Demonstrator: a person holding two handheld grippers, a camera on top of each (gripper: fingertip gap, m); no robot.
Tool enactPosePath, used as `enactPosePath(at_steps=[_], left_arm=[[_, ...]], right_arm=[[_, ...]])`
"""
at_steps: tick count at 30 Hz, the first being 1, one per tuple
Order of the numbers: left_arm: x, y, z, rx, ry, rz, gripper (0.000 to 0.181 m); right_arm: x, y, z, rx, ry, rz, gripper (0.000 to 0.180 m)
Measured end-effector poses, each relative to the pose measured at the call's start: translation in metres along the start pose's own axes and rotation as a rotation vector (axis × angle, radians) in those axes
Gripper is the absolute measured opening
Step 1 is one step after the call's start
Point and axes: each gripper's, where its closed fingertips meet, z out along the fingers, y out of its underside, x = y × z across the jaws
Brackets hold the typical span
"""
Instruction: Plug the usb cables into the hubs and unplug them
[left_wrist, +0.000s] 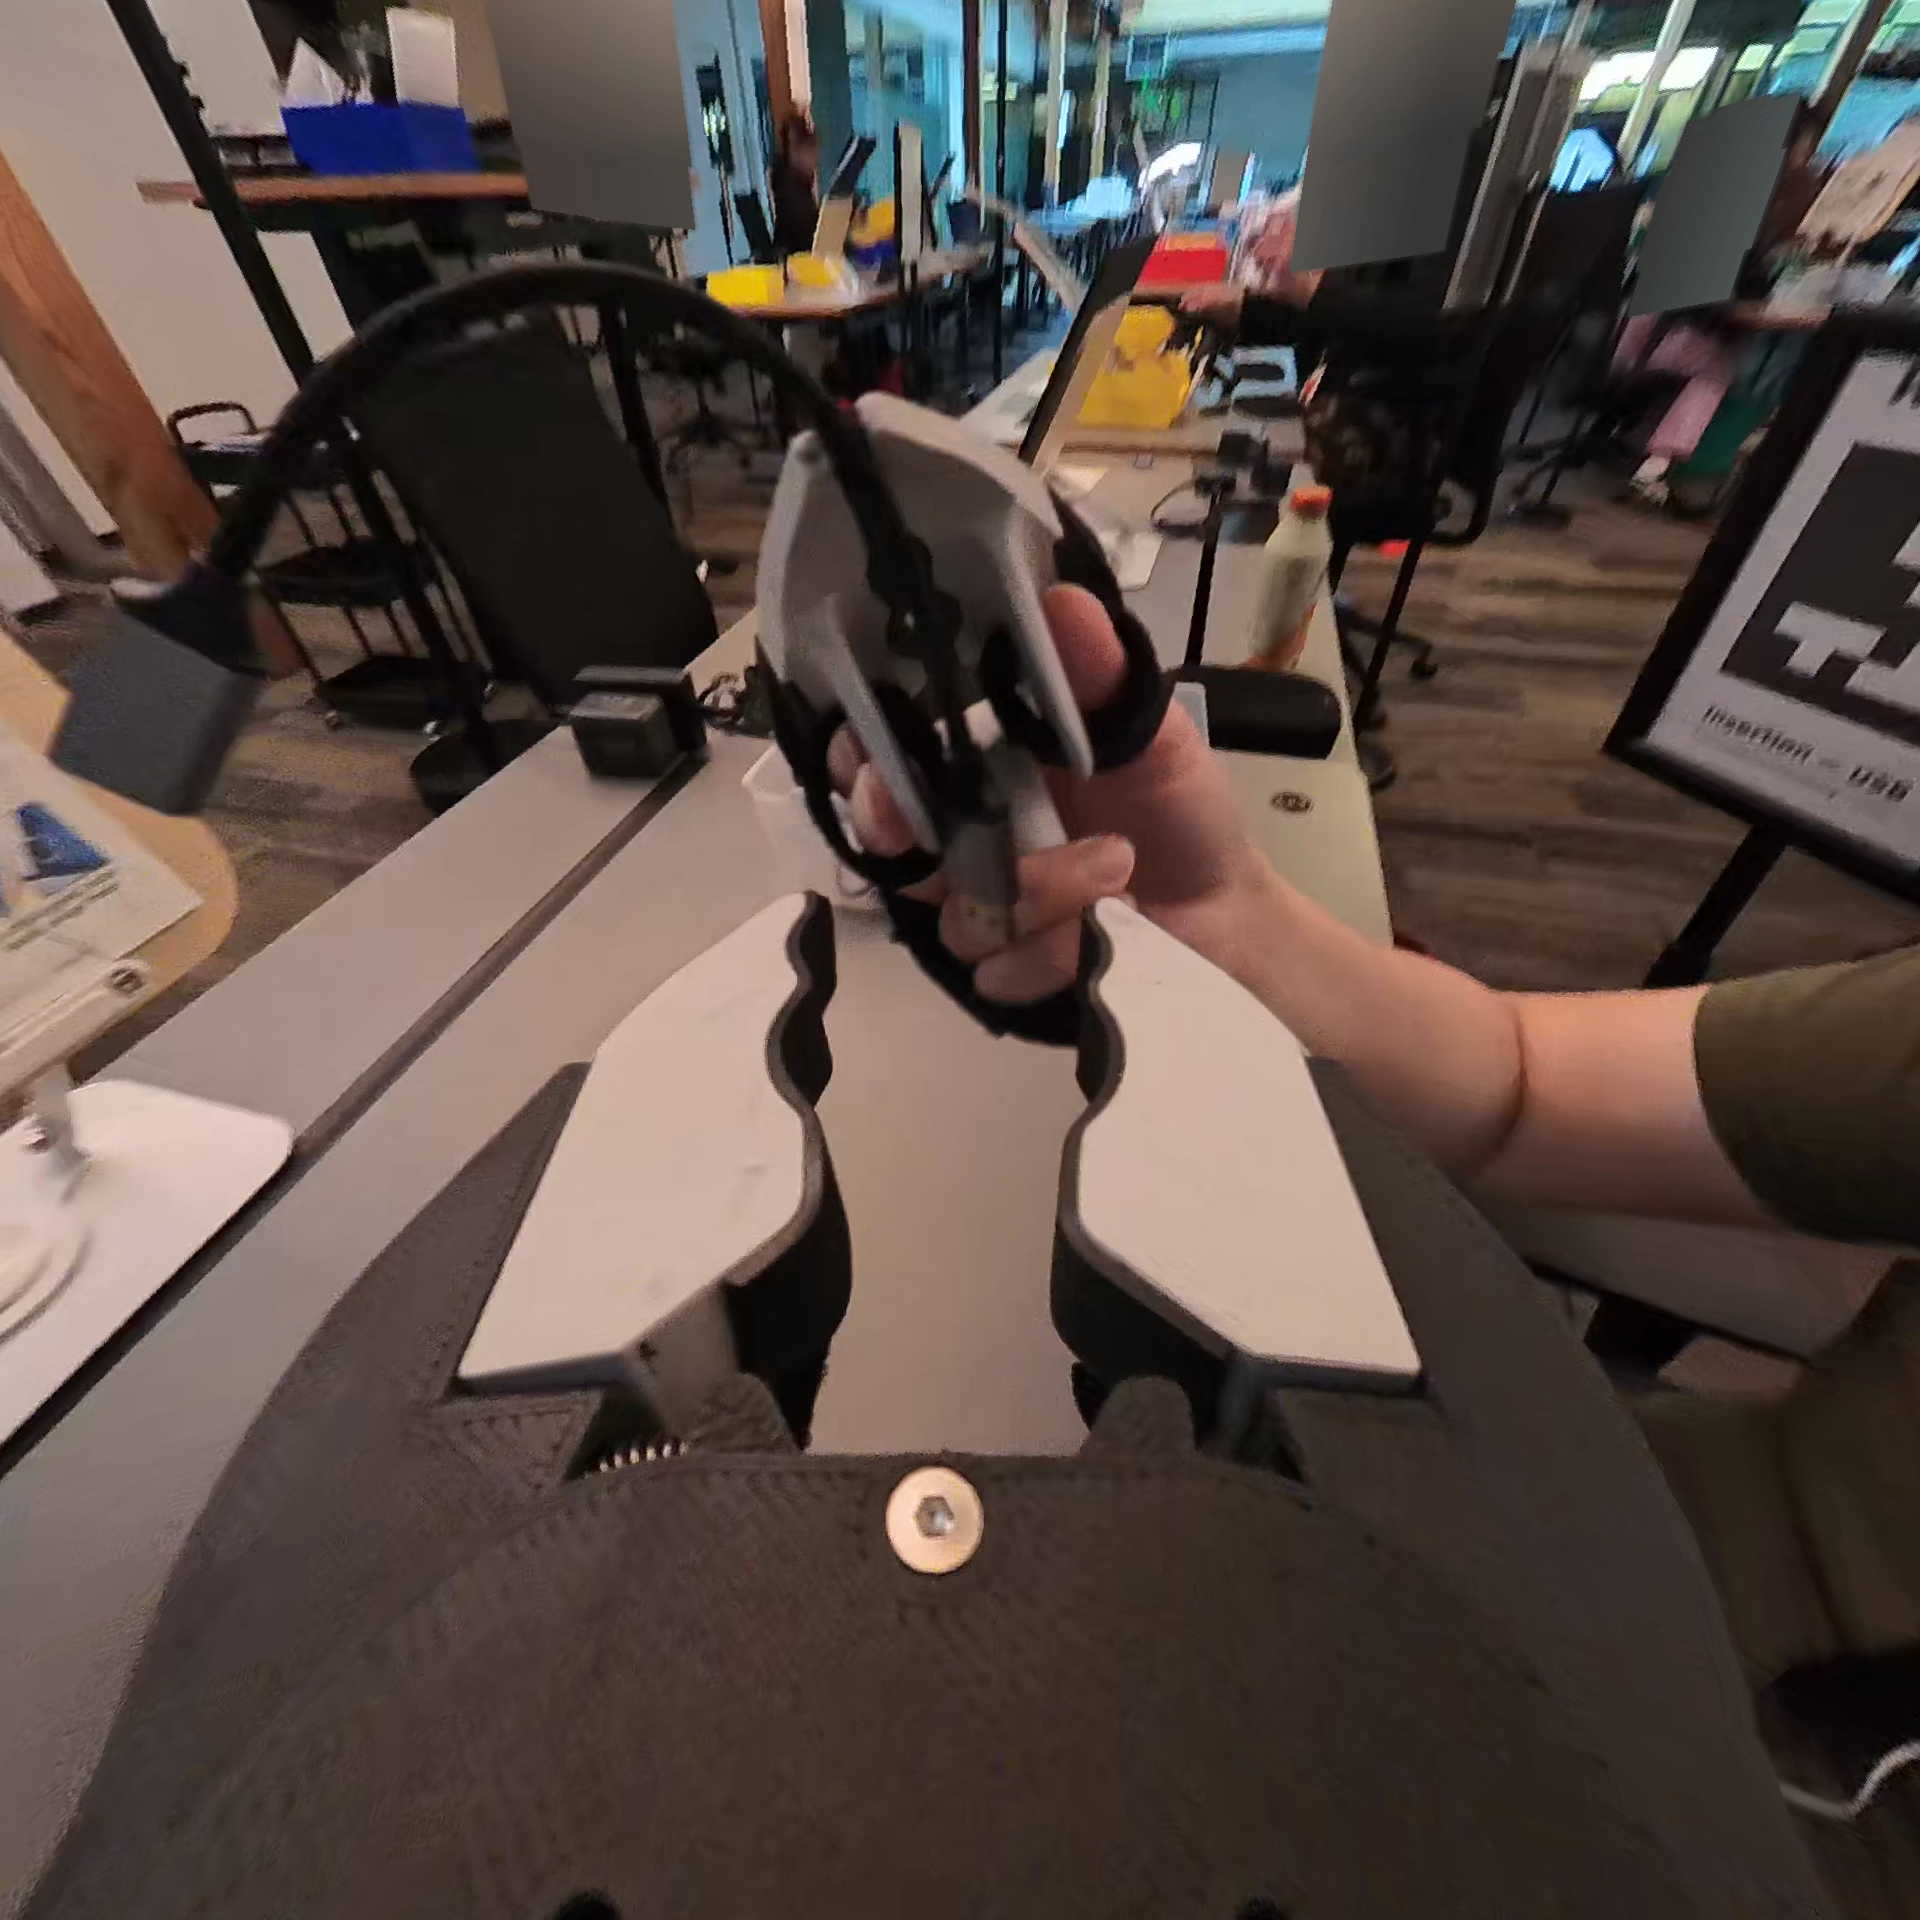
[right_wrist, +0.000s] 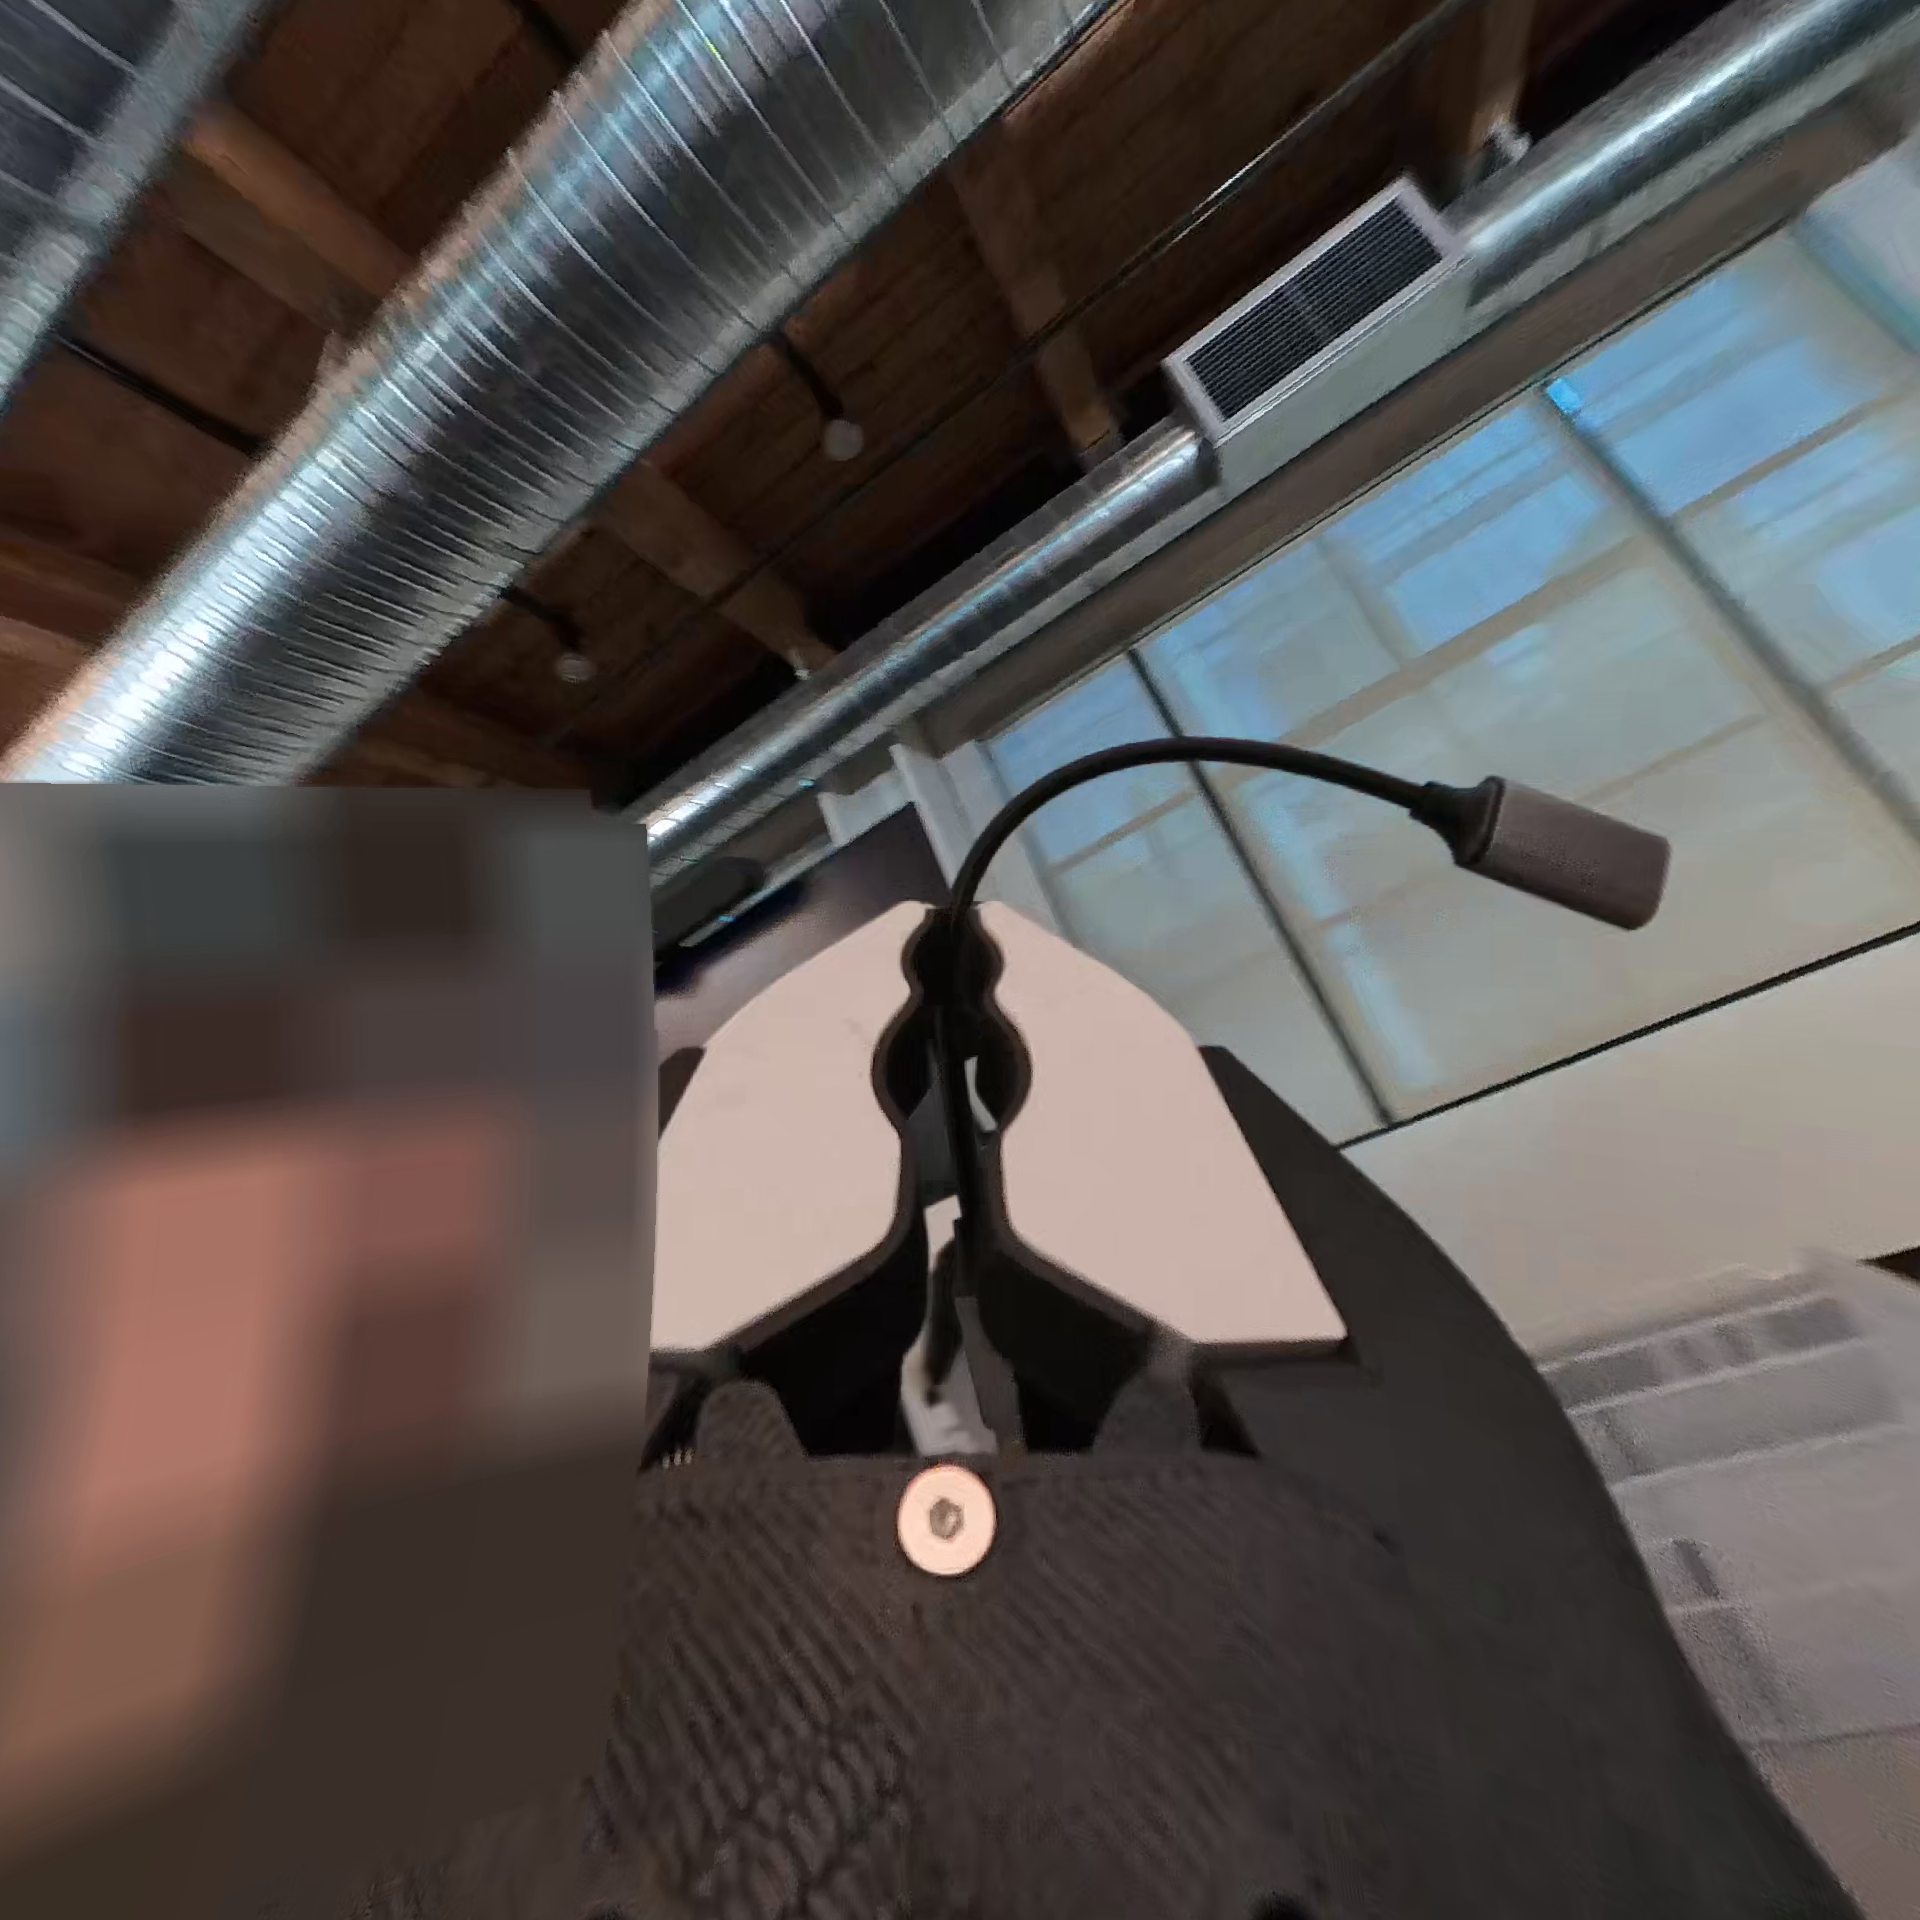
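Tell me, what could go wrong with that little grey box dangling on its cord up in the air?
The right gripper pinches only the thin black cord, so the grey hub hanging free at its end could swing or slip out. The gripper points toward the ceiling, away from the table, so aiming is hard. The left gripper is open and empty, giving the hub no support.

The left tool (left_wrist: 951, 997), its two pale fingers spread apart with nothing between them, hangs over a grey table (left_wrist: 416, 997). Just beyond it, a bare hand (left_wrist: 1122, 821) holds the right tool (left_wrist: 842, 447) tilted upward. That tool is clamped on a black cable (left_wrist: 499, 312), which arcs left to a grey hub (left_wrist: 156, 707) hanging in the air.
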Motion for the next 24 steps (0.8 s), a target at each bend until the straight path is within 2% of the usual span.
enactPosePath(at_steps=[1, 4, 6, 12, 19, 24], left_arm=[[0.001, 0.002, 0.006, 0.004, 0.01, -0.017, 0.043], [-0.003, 0.018, 0.021, -0.058, -0.003, -0.021, 0.042], [-0.006, 0.019, 0.028, -0.033, -0.012, -0.019, 0.038], [-0.006, 0.016, 0.032, 0.024, -0.023, 0.031, 0.009], [-0.025, 0.01, 0.007, -0.053, -0.231, 0.26, 0.005], [-0.036, 0.002, -0.018, -0.082, -0.32, 0.361, 0.004]], right_arm=[[0.001, 0.0, 0.001, -0.001, 0.024, -0.044, 0.002], [-0.001, 0.0, 0.002, -0.012, 0.056, -0.141, 0.003], [-0.002, 0.002, 0.003, -0.027, 0.068, -0.18, 0.003], [0.003, -0.005, -0.003, 0.02, 0.073, -0.181, 0.003], [0.004, -0.019, -0.018, -0.023, 0.036, -0.136, 0.002], [0.008, -0.006, -0.021, -0.184, 0.03, -0.152, 0.011]])
